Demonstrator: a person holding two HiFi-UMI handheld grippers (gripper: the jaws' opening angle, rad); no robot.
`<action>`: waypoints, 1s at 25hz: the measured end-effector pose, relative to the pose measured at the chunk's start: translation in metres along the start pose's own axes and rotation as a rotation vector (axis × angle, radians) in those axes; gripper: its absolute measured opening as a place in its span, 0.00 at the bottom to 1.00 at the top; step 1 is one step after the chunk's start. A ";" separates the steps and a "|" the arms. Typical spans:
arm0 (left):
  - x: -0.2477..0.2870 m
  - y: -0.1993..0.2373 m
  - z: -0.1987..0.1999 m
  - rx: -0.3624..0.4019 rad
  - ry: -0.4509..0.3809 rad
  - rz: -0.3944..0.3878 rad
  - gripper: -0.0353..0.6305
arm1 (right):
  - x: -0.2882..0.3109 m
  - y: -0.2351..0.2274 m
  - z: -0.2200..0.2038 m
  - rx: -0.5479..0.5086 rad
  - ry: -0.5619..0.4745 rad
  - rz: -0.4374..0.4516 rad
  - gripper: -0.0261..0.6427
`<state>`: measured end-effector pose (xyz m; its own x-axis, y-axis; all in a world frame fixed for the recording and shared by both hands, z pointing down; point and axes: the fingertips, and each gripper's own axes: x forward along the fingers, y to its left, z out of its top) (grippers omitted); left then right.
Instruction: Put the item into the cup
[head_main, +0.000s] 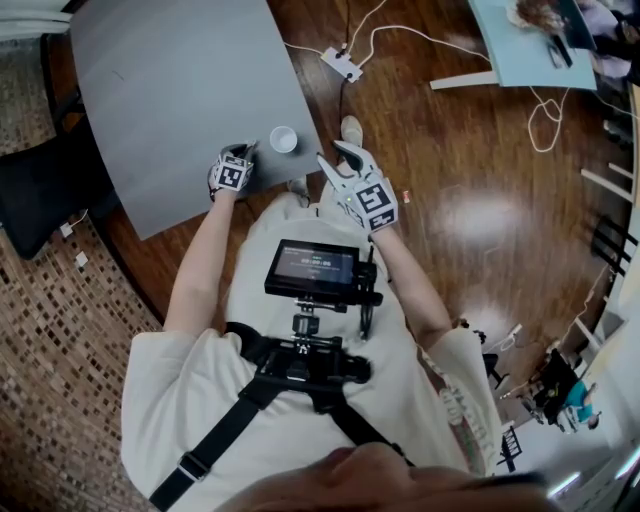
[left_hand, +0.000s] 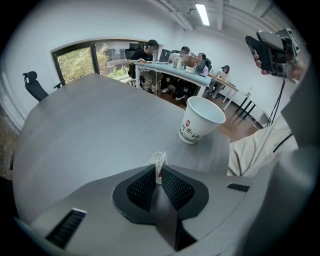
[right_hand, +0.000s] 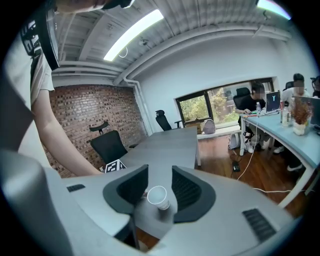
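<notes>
A white paper cup (head_main: 284, 139) with red print stands upright near the grey table's (head_main: 170, 90) front right corner. In the left gripper view the cup (left_hand: 200, 119) is ahead and to the right of my left gripper (left_hand: 159, 170), which is shut on a small clear-wrapped item (left_hand: 158, 161) with a red spot. That gripper (head_main: 245, 152) hovers over the table just left of the cup. My right gripper (head_main: 338, 158) is open and empty, off the table's edge to the right of the cup. From above, the cup (right_hand: 158, 196) shows between its jaws (right_hand: 160, 176).
A black office chair (head_main: 40, 200) stands left of the table. On the wooden floor lie a power strip (head_main: 342, 64) and white cables (head_main: 545, 120). A pale desk (head_main: 520, 50) is at the top right. Several people sit at a far desk (left_hand: 175, 62).
</notes>
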<state>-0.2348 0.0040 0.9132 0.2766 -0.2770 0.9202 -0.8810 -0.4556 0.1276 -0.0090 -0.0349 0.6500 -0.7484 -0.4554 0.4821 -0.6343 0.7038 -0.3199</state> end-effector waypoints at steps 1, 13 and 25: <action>0.000 0.000 -0.001 -0.002 0.003 0.001 0.09 | 0.000 0.001 -0.001 -0.001 0.004 0.000 0.28; -0.047 -0.006 0.041 0.011 -0.139 0.005 0.06 | 0.001 0.003 -0.007 0.009 -0.015 -0.026 0.28; -0.094 -0.061 0.108 0.124 -0.277 -0.086 0.06 | 0.001 0.005 -0.016 0.015 -0.010 -0.039 0.28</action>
<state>-0.1654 -0.0335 0.7792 0.4571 -0.4452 0.7700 -0.8010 -0.5824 0.1388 -0.0096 -0.0227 0.6620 -0.7248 -0.4876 0.4867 -0.6659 0.6772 -0.3132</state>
